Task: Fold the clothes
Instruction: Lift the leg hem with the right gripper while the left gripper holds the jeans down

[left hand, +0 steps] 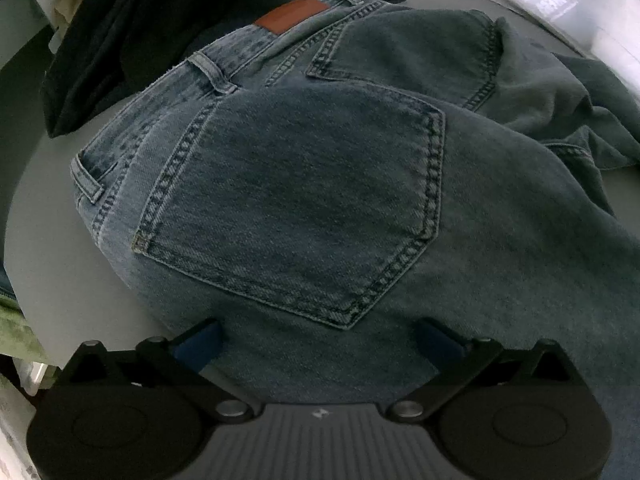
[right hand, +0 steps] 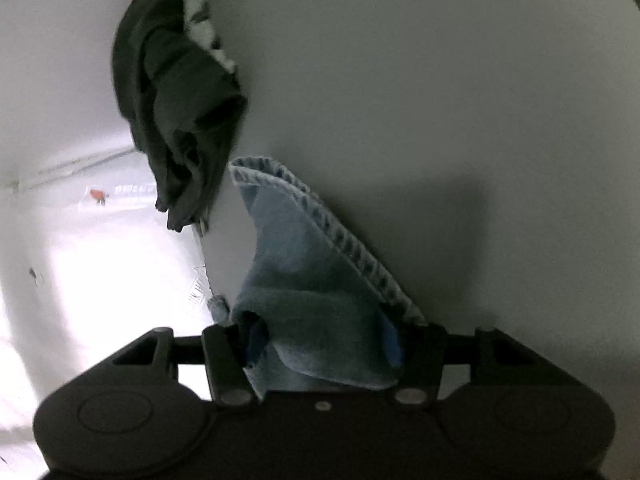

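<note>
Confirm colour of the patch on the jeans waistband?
Brown patch on blue jeans; clearest in the left wrist view.

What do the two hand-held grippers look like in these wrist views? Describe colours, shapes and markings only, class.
Both look alike. The left gripper has a matte black body with two round black housings, silver pivot pins, black linkage arms and blue pads on its fingers. A grey ribbed panel with a small pale mark sits in the middle. The right gripper shows the same black housings and silver pins. No cables, hands or sleeves appear.
</note>
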Available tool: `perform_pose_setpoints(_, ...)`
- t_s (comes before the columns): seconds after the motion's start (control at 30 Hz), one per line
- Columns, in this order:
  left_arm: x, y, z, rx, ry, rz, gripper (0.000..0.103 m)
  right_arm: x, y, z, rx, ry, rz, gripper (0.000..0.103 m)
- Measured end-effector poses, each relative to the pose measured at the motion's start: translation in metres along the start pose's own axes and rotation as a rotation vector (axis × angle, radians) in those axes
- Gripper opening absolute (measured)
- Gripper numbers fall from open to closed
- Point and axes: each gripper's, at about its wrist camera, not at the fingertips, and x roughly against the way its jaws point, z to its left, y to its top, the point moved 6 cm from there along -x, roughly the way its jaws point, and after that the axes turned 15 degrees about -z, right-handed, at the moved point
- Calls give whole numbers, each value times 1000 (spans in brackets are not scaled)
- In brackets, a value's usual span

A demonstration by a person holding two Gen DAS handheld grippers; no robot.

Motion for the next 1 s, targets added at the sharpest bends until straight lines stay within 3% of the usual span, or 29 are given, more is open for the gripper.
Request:
perform_pose_setpoints(0.4,-2,1,0,-4,-1,25,103,36,-19,-8,-334,60,84,61)
perform_pose_setpoints(0.63,-2,0,-1,-14,-8,17,103,15,-12,-15,-365,26,49,63)
perform_pose_setpoints(0.73,-1,1,-1,-16,-9,15,103,10,-8,-14,-322,26,42,62)
perform_pose_setpoints(1.0,-1,2,-2,-18,-9,5,103,6,1,-22,-394,-28,28,59)
